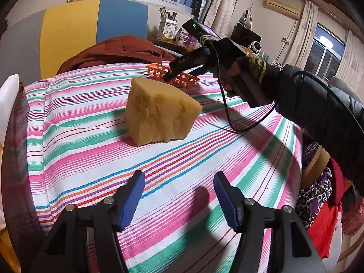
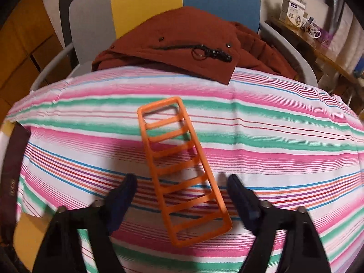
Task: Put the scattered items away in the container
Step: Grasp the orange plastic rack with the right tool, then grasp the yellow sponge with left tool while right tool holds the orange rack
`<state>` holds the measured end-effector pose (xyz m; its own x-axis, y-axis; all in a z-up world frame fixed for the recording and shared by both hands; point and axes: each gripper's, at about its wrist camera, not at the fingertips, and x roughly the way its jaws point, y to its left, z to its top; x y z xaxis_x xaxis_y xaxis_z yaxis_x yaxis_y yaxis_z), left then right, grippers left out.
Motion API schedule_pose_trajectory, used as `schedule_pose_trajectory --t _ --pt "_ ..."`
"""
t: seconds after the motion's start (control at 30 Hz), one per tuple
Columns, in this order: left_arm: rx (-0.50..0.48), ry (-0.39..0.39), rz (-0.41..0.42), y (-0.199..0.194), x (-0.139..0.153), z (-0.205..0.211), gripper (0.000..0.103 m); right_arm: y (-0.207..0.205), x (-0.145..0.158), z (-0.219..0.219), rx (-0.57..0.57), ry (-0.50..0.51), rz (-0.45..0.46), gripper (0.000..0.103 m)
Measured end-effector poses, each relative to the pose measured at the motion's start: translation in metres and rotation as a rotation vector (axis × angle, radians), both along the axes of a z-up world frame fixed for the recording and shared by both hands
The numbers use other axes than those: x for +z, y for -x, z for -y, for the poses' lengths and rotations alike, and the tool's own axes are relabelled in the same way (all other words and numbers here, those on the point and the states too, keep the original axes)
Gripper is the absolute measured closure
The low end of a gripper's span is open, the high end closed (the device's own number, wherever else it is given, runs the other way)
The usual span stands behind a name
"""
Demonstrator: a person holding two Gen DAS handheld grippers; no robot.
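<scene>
Both my grippers, left [image 1: 179, 195] and right [image 2: 179, 195], gape empty; the tray [image 2: 182, 170] may skid off the table's [image 2: 295, 159] far edge.

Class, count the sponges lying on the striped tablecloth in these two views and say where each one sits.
1. The yellow sponge sits mid-table in the left wrist view, just nearer than the orange tray. The right wrist view shows none; others may lie out of frame.

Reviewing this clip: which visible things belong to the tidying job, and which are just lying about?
Job: yellow sponge; orange slotted tray; left gripper and right gripper, both open.
Lying about: red-brown jacket; mugs; boxes.
</scene>
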<state>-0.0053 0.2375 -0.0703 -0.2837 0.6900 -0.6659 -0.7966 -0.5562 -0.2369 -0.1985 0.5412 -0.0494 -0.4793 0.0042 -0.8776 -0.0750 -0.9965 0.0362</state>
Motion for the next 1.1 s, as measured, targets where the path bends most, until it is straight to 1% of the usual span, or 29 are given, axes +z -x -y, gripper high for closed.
schedule_pose_trajectory --t 0.03,0.1,0.27,0.33,0.4,0.47,0.53,0.6,0.63,0.67,0.73,0.83,0.9,0.93,1.03,1.1 --pt "0.0 0.001 -0.001 -0.001 0.0 0.0 0.039 0.0 -0.002 0.001 0.006 -0.017 0.007 0.046" --pt "0.0 0.001 -0.002 -0.006 0.002 0.002 0.039 -0.004 -0.003 0.005 0.015 -0.047 0.009 0.049" --pt "0.0 -0.017 0.014 -0.001 0.001 0.002 0.039 -0.028 -0.002 0.012 0.03 -0.076 0.037 0.049" --pt "0.001 -0.023 0.018 -0.001 0.001 0.002 0.039 -0.044 -0.002 0.017 0.027 -0.082 0.054 0.049" --pt "0.006 -0.011 0.002 -0.003 0.003 0.001 0.038 -0.062 -0.002 0.018 0.024 -0.071 0.061 0.049" --pt "0.038 0.006 -0.03 -0.005 0.006 0.0 0.035 -0.079 -0.002 0.018 0.015 -0.058 0.061 0.049" --pt "0.063 -0.014 -0.032 -0.002 0.015 0.0 0.035 -0.096 -0.003 0.018 0.017 -0.053 0.048 0.049" --pt "0.091 -0.055 -0.022 0.003 0.031 -0.003 0.031 -0.107 -0.004 0.015 0.018 -0.035 0.026 0.049" --pt "0.094 -0.057 -0.038 0.004 0.039 -0.006 0.024 -0.109 -0.004 0.014 0.022 -0.028 0.016 0.049" --pt "0.1 -0.043 -0.067 0.006 0.046 -0.012 0.016 -0.11 -0.005 0.012 0.028 -0.018 0.005 0.049" --pt "0.115 0.022 -0.116 0.011 0.056 -0.027 0.015 -0.112 -0.006 0.012 0.038 -0.011 -0.004 0.049" --pt "0.127 0.107 -0.139 0.016 0.057 -0.044 0.015 -0.11 -0.006 0.012 0.043 -0.009 -0.012 0.047" --pt "0.116 0.127 -0.117 0.018 0.053 -0.051 0.015 -0.108 -0.007 0.015 0.049 -0.023 -0.009 0.046" --pt "0.114 0.133 -0.119 0.018 0.052 -0.055 0.015 -0.107 -0.007 0.015 0.047 -0.024 -0.008 0.046" --pt "0.112 0.173 -0.189 0.012 0.051 -0.069 0.015 -0.106 -0.007 0.013 0.041 -0.016 -0.003 0.046" --pt "0.132 0.198 -0.232 0.014 0.049 -0.074 0.015 -0.105 -0.007 0.014 0.04 -0.019 -0.001 0.046"
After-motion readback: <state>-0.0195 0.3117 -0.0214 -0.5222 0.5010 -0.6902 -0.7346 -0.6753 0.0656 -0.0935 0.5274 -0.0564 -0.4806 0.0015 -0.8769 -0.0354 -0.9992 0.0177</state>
